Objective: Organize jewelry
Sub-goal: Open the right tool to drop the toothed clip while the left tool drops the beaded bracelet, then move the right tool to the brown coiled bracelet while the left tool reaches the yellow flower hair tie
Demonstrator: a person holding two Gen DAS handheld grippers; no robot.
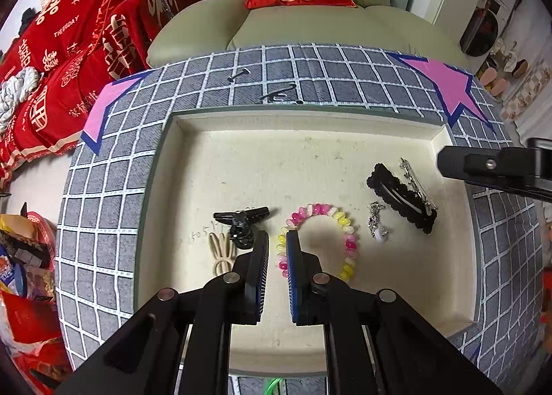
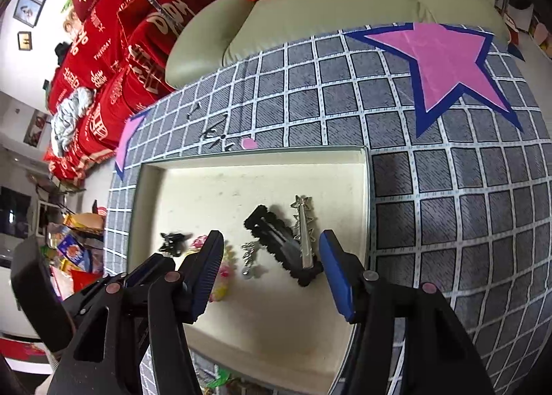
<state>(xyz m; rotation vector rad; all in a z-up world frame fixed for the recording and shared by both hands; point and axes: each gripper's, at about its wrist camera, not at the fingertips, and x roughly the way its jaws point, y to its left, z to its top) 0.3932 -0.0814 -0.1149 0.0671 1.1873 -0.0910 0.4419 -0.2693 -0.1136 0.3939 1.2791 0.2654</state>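
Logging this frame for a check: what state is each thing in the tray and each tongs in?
left tongs: shut, empty, over the bracelet.
right tongs: open, empty, above the clips.
tray: open-topped, on the checked cloth.
bead bracelet: flat, closed loop.
black scalloped clip: flat, silver clip against it.
black claw clip: lying loose.
beige hair ties: lying flat.

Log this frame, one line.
left gripper: shut, empty | right gripper: open above black snap clip | tray: bead bracelet, pendant
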